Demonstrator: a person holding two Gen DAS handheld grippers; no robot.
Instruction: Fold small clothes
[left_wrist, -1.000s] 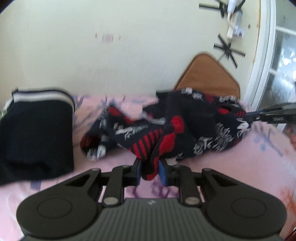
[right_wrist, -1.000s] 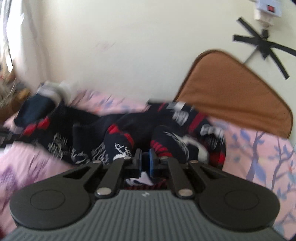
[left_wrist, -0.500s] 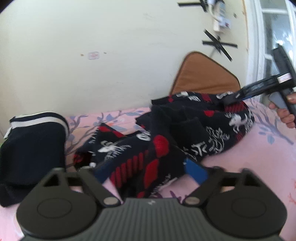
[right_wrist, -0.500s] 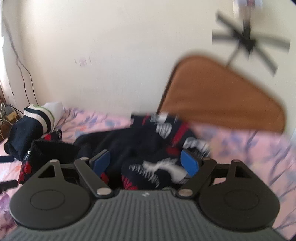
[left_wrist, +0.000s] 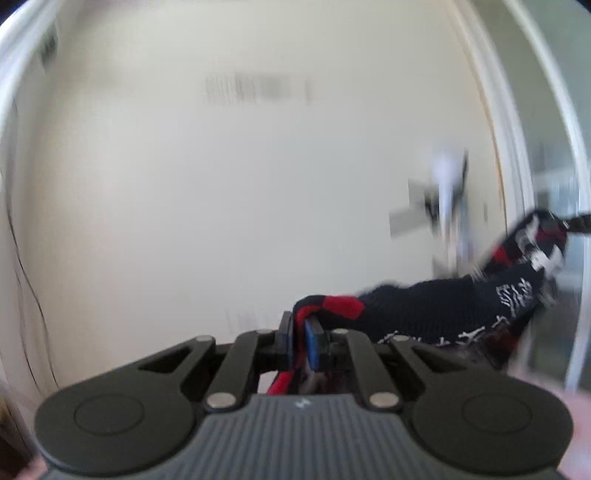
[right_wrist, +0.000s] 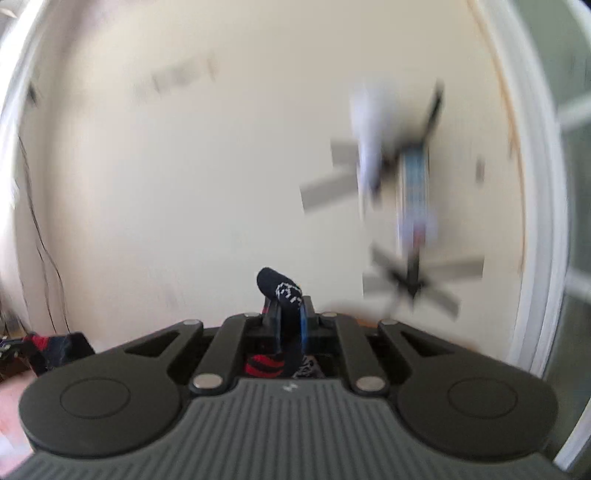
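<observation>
The garment (left_wrist: 424, 306) is black knit with red patches and white print. It hangs stretched in the air between both grippers. In the left wrist view my left gripper (left_wrist: 300, 332) has its jaws closing tight on a red-trimmed edge of it, and the cloth runs off to the right up to my right gripper (left_wrist: 576, 223). In the right wrist view my right gripper (right_wrist: 290, 317) has its jaws closing on another fold of the garment (right_wrist: 282, 290), which pokes up between the blue pads. The far end of the garment (right_wrist: 55, 349) shows at the lower left. Both views are blurred.
A cream wall fills both views. A white power strip (right_wrist: 413, 192) is taped to it with black tape. A white door frame (left_wrist: 517, 184) stands at the right and a thin cable (left_wrist: 22, 258) hangs at the left. A strip of pink bed (right_wrist: 11, 387) shows low.
Both grippers opened wide over the garment on the pink bed, then closed on it again and rose. The garment has left the bed and both views now face the wall.
</observation>
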